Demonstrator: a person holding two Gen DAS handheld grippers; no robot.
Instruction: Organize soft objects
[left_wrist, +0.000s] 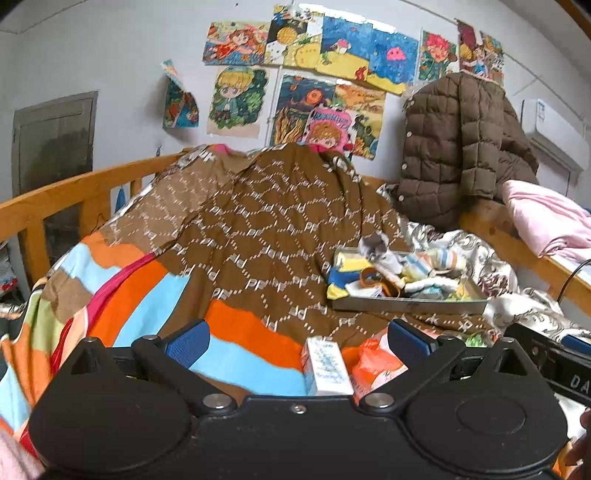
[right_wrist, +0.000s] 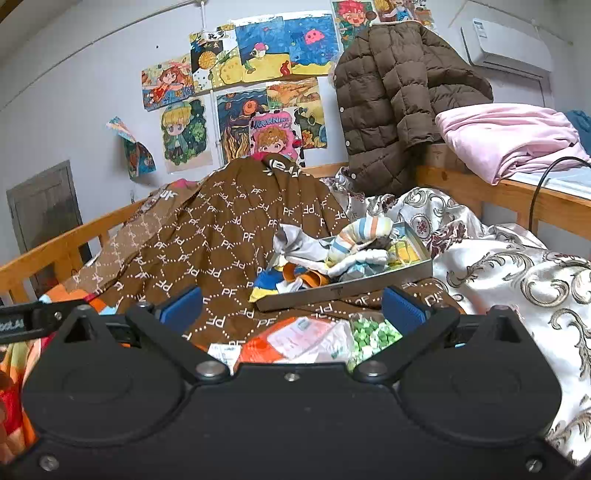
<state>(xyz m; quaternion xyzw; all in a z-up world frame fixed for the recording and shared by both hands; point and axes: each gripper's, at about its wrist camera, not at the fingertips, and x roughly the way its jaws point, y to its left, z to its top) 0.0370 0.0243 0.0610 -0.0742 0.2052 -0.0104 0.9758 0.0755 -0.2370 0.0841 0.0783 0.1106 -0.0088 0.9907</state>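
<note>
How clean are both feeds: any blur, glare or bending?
Left wrist view: small white carton near the lens is smeared, wooden bed rail bows from fisheye. Right wrist view: sharper, grey metal tray of socks crisp; even daylight, no glare.

The wall is pale grey, with bright drawings stuck all over it. A wooden bed rail runs along the bed's left edge. A grey door stands at the left. An air conditioner hangs high on the right.
</note>
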